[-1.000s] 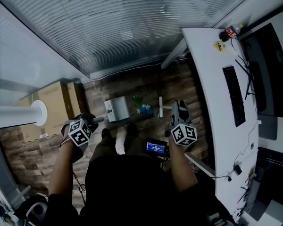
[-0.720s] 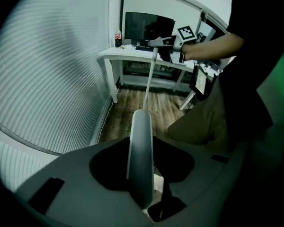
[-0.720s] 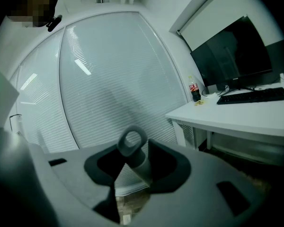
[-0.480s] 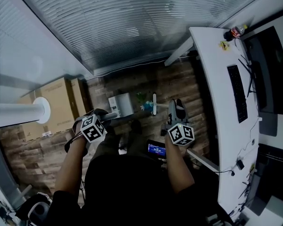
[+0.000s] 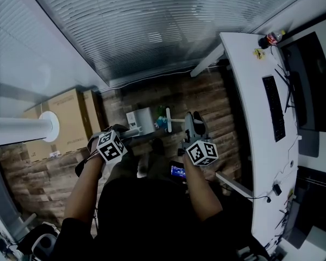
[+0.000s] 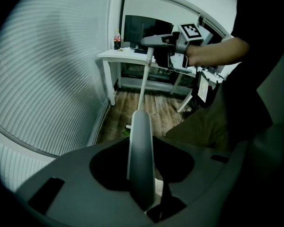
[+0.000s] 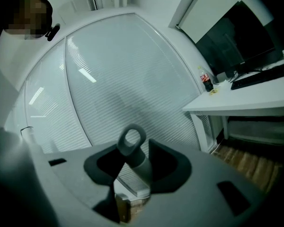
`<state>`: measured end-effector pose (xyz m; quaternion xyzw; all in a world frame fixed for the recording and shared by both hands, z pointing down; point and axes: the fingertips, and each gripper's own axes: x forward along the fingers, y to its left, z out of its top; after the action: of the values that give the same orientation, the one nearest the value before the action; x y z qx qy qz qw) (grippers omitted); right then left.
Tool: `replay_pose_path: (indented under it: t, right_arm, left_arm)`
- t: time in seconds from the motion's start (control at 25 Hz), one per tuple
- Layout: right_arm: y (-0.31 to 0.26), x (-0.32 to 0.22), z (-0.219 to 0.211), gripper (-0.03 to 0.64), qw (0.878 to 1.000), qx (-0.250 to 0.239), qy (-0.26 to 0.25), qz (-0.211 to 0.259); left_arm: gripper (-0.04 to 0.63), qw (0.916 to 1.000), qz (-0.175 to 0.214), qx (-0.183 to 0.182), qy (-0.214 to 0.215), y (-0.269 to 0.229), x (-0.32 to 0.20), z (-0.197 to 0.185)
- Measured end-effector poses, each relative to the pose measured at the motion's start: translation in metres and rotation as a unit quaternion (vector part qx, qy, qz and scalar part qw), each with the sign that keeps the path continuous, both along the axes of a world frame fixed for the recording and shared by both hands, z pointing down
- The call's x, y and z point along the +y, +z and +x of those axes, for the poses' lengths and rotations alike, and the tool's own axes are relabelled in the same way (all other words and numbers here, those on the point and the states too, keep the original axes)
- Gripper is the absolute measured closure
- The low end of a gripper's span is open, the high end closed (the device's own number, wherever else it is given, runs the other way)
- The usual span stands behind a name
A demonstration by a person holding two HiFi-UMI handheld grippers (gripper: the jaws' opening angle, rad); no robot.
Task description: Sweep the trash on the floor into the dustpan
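A white dustpan [image 5: 139, 120] stands on the wood floor in the head view, with small green and blue trash [image 5: 162, 117] just to its right. Its grey handle [image 6: 140, 161] runs between the jaws of my left gripper [image 5: 119, 130], which is shut on it. The white broom head [image 5: 168, 120] rests on the floor beside the trash. My right gripper [image 5: 188, 123] holds the broom's grey looped handle end [image 7: 131, 143] between its jaws, which are opening. The left gripper view shows the broom's white pole [image 6: 144, 82] reaching down to the floor.
A white desk [image 5: 249, 107] with a keyboard [image 5: 274, 106] and a monitor runs along the right. Cardboard boxes [image 5: 68, 117] stand at the left, and a white post [image 5: 22, 129] is nearer. Ribbed blinds [image 5: 152, 31] close off the far side. A lit screen device [image 5: 178, 171] sits at my waist.
My right gripper has carried the broom to the left, so its head now lies closer to the trash and the dustpan. The dustpan has stayed where it was.
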<state>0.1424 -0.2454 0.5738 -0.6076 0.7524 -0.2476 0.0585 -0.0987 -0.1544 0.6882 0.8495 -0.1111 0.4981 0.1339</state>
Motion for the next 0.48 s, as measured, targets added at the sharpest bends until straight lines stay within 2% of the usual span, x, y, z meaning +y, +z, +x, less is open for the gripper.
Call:
replay_pose_path:
  t: [0.24,0.48]
  right_arm:
    - [0.000,0.006,-0.037,0.474,0.998,-0.016,-0.057,-0.003]
    - [-0.004,0.008,-0.053,0.471,0.995,-0.043,-0.090,-0.002]
  left_arm:
    - [0.474,1.0000,-0.002,-0.002,-0.002,0.001,0.000,0.001]
    - [0.476,1.0000,-0.002,-0.002,-0.003,0.001,0.000,0.002]
